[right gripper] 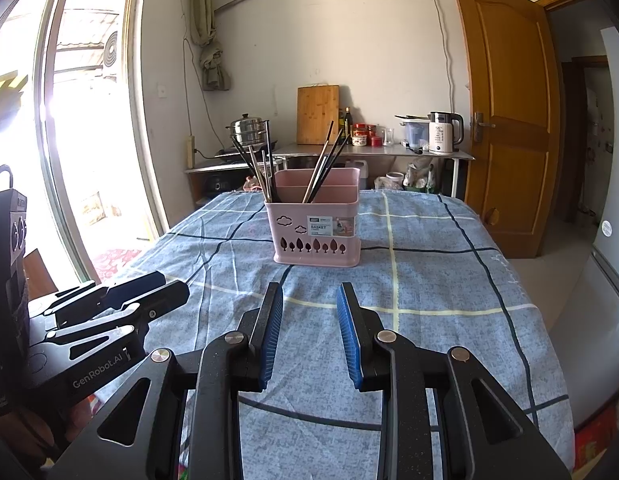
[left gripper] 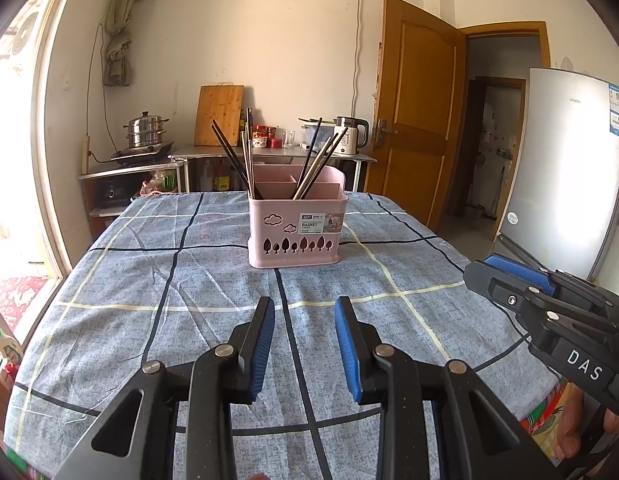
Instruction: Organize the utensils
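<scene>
- The table, covered by a blue-grey checked cloth with dark and pale lines, fills the near and middle ground in both wrist views.
- A silver fridge stands to the right of the table, and an open wooden door lies beyond it on the far right.
- A metal counter runs along the far wall, carrying a leaning wooden cutting board, a steel steamer pot to its left and a white kettle to its right.
- The pink basket, labelled "BASKET" and cut with tree and cloud shapes, sits on the far half of the table, roughly central and well apart from both grippers.
- The left gripper hovers low over the near edge of the cloth, its blue pads apart with nothing between them.
- The right gripper sits just to the right of it at the same near edge, jaws likewise apart and empty.
- The chopsticks stand tilted in the basket's compartments, one bundle at the left end, another nearer the middle; the exact count is hard to tell at this distance.
</scene>
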Available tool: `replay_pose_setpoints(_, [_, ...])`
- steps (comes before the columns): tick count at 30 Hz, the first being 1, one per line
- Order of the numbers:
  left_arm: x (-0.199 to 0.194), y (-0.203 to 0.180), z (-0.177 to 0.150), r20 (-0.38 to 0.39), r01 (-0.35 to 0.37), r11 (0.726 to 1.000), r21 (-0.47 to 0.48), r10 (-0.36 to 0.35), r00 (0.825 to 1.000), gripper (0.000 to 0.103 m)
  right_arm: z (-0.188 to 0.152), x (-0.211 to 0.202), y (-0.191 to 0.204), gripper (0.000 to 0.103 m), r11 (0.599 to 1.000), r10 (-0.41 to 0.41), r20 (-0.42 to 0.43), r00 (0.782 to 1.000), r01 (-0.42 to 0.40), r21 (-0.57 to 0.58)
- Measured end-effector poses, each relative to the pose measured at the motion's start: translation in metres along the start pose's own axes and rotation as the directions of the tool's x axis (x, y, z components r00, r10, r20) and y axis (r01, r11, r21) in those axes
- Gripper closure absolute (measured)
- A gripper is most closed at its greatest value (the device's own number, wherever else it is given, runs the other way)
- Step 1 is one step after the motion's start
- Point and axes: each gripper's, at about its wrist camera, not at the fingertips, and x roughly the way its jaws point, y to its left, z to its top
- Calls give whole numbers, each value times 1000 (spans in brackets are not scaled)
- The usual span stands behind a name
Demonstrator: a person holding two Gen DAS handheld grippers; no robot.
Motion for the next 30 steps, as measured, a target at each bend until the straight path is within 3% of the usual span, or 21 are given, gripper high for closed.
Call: replay_pose_setpoints(30, [-1,-2,0,5,-1,1000,14,1,1000,72,1,1,1,74,1000,3,-5,1000,-3,2])
